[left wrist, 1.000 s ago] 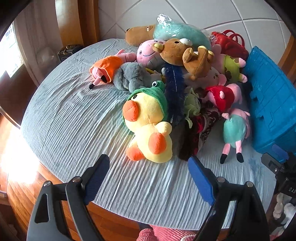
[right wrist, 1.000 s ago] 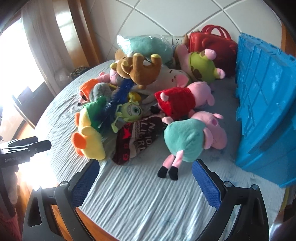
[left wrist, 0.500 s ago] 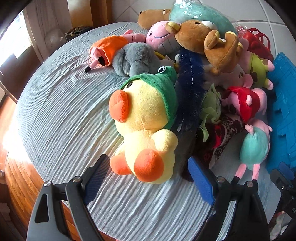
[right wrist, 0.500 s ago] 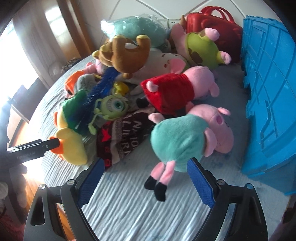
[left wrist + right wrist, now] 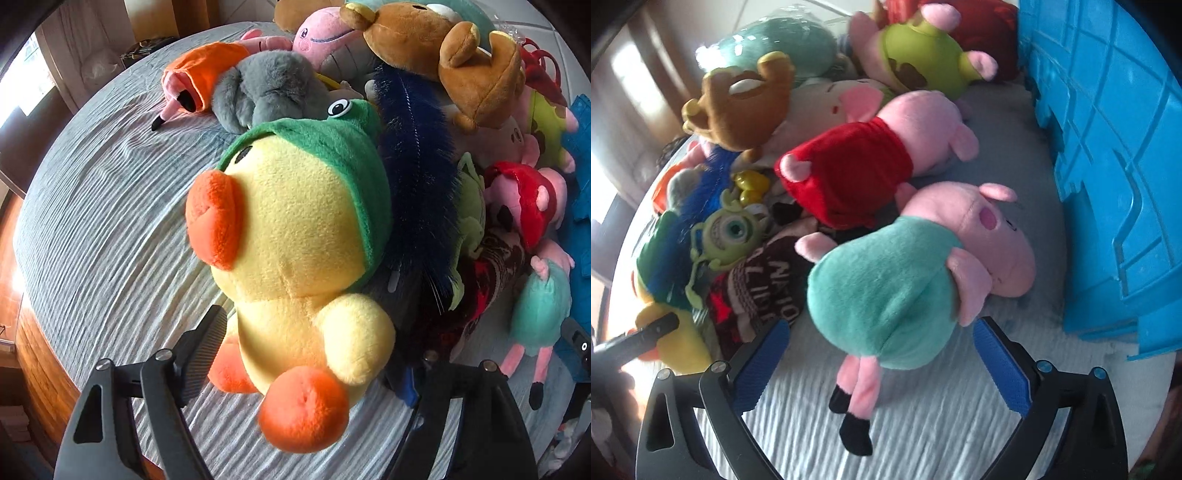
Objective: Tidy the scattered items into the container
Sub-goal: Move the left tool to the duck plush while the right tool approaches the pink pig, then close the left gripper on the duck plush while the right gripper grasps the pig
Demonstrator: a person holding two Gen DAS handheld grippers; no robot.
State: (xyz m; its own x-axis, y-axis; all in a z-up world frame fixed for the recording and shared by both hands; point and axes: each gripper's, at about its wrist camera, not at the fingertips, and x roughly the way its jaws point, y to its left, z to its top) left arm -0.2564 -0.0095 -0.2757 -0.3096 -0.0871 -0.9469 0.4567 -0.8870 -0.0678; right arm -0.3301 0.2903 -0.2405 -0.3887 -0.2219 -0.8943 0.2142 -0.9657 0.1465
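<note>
left gripper jaws spread around duck near table front edge | right gripper released, straddling teal pig | crate right edge | feather, red pig crowd behind

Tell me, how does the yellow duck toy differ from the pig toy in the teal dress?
The yellow duck is yellow with an orange beak and feet and a green frog hood; the pig in the teal dress is pink with black feet. The duck looks propped up, facing left; the pig lies on its side, legs toward the camera. The duck sits between the open left gripper, the pig between the open right gripper. Both are soft plush toys on the grey cloth.
</note>
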